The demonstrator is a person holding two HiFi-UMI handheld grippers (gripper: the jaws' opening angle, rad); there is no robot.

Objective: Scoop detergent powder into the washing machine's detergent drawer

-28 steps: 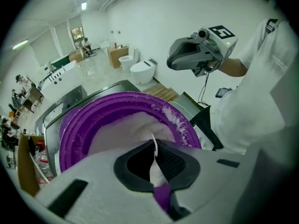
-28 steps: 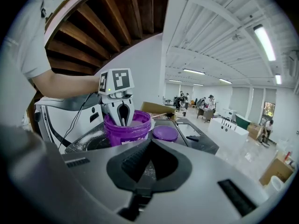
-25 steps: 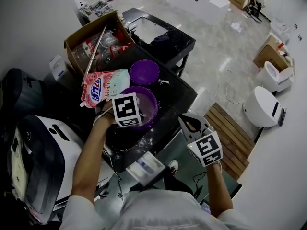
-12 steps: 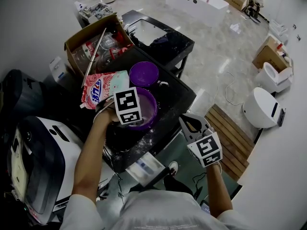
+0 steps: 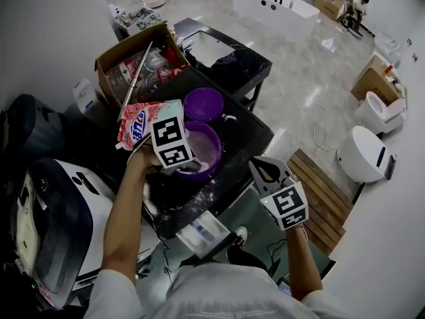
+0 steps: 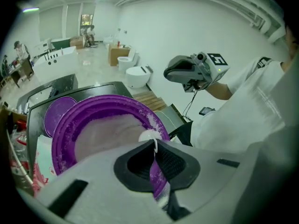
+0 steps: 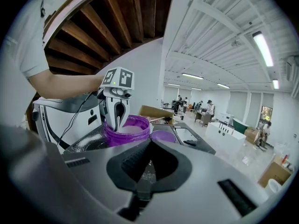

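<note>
A purple tub [image 5: 207, 146] of white detergent powder [image 6: 100, 134] stands on the black table [image 5: 246, 135]. My left gripper [image 5: 188, 167] hangs over the tub's near rim, shut on the handle of a purple scoop [image 6: 156, 171]. The scoop's bowl [image 6: 149, 135] is coated in white powder. My right gripper [image 5: 262, 166] is held in the air to the right of the table, shut and holding nothing. In the right gripper view the left gripper [image 7: 116, 121] points down into the tub [image 7: 127, 130]. A pale drawer-like tray [image 5: 202, 232] juts out below the table's near edge.
The tub's purple lid [image 5: 203, 104] lies just behind it, beside a pink detergent bag [image 5: 141, 121]. A cardboard box [image 5: 133, 58] of clutter sits at the table's far left. A white washing machine [image 5: 50, 211] stands at my left. Spilled powder [image 5: 199, 195] dusts the tabletop.
My left gripper has risen a little and tipped back over the tub with the scoop. The right gripper has stayed where it was.
</note>
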